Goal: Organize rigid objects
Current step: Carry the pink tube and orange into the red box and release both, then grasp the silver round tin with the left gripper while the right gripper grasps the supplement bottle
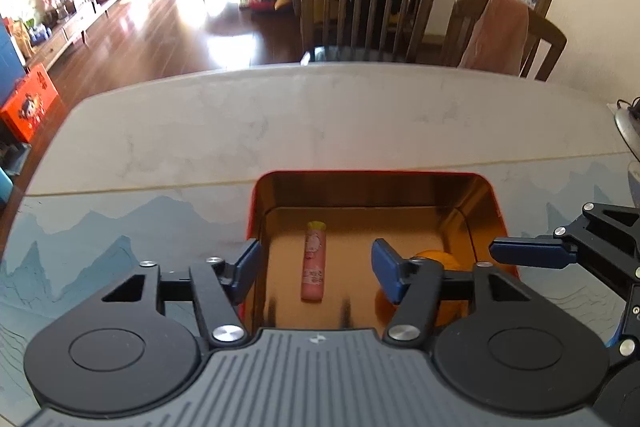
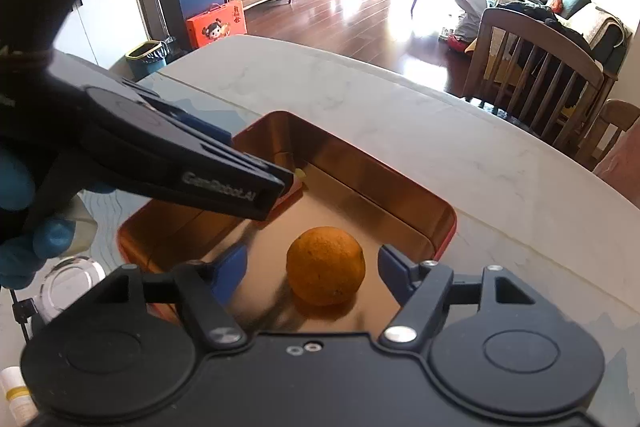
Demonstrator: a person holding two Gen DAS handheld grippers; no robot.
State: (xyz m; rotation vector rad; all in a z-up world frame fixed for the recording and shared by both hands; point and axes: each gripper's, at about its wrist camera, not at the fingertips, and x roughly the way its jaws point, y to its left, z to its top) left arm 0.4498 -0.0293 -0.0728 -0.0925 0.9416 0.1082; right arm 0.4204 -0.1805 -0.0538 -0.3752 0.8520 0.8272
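Orange (image 2: pixel 326 267) nearest, sitting on the tin's shiny floor by the tin's right wall, framed by the right gripper (image 2: pixel 312 267). Fingers (image 2: pixel 230 267) wide apart, one each side of the fruit, touching it on neither side. Nothing held.

Just left of that, inside the same tin, pink tube (image 1: pixel 314 263) lying flat along the floor, yellow cap toward the tin's far wall. Left gripper (image 1: pixel 316 255) above it, fingers equally spread, clamped on nothing; left pad over the tin's left rim, right pad over the floor between tube and orange.

Tin (image 1: pixel 360 179) itself open, red outside, gold inside, on a printed mat. Beside the tin's left wall, outside it, a glass dish (image 2: pixel 68 283). Beyond the tin's far wall, bare marble table (image 1: pixel 280 115), then wooden chairs (image 1: pixel 368 3).

Judged risks from here:
- Crowding over the tin: two grippers close together above one small box, so any sideways move likely to knock one tool against the other.
- Rolling: round fruit on a slick metal floor, apt to run toward the tube if nudged by a pad.
- Snagging: the left pad over the rim likely to catch the tin's left wall on a descent and shove the whole tin across the mat.
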